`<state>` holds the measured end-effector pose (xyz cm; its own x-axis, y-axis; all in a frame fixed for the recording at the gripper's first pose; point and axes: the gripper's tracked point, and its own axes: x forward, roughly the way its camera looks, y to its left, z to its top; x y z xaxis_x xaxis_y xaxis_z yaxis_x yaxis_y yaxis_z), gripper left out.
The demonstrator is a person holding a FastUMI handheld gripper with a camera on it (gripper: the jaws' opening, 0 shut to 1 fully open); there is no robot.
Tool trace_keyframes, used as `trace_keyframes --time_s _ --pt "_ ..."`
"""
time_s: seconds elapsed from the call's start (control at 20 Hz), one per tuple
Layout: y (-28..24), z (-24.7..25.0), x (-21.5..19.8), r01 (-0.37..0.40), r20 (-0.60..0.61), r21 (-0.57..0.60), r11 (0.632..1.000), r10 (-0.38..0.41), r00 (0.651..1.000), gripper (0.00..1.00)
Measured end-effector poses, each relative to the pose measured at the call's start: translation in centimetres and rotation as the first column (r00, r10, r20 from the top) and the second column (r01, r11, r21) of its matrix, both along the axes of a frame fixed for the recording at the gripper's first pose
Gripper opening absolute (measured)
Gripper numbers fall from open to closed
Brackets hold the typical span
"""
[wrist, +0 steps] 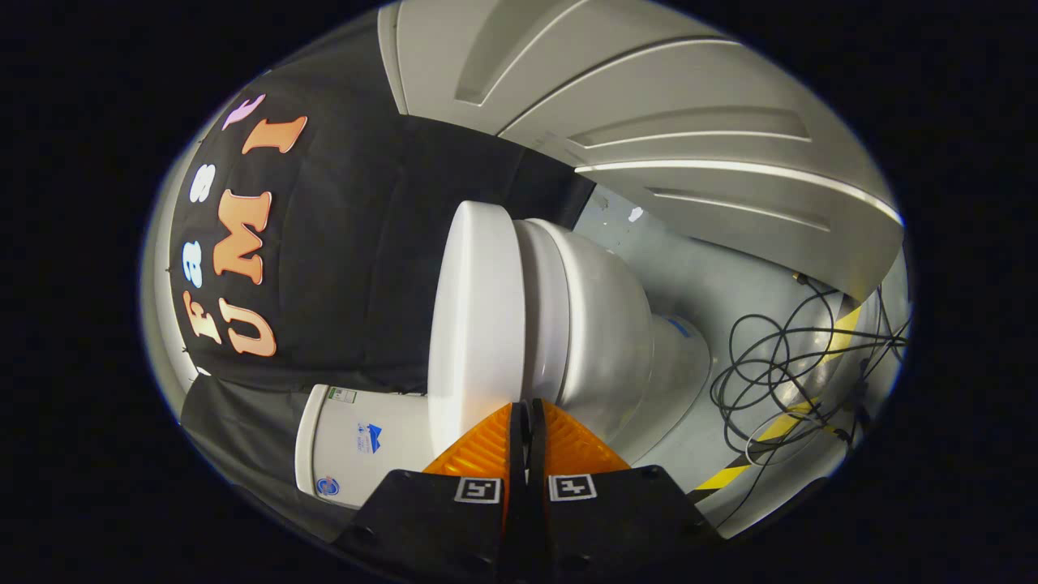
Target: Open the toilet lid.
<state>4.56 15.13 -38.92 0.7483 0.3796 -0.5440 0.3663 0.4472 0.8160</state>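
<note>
Just ahead of your hand-held gripper, clenched on nothing, the lid lies closed on the toilet bowl, its edge at the fingertips.

The claw has two ribbed orange fingers on black mounts, each mount carrying a small square black-and-white marker; the fingers are pressed together.

Cables: a loose tangle of black cables lay on the grey floor.
Tape: a yellow-and-black striped tape ran across the floor under the cables.
Door: a white panelled door stood beside the black cloth wall.
</note>
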Motion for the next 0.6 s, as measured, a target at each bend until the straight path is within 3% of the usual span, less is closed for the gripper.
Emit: trace_keyframes --time_s 0.4,0.6 --pt "0.2 3.5 1.0 -0.022 0.080 -0.199 0.980 0.038 0.996 0.08" --pt "0.2 5.2 2.6 0.000 0.135 -0.385 0.923 0.056 0.989 0.08"
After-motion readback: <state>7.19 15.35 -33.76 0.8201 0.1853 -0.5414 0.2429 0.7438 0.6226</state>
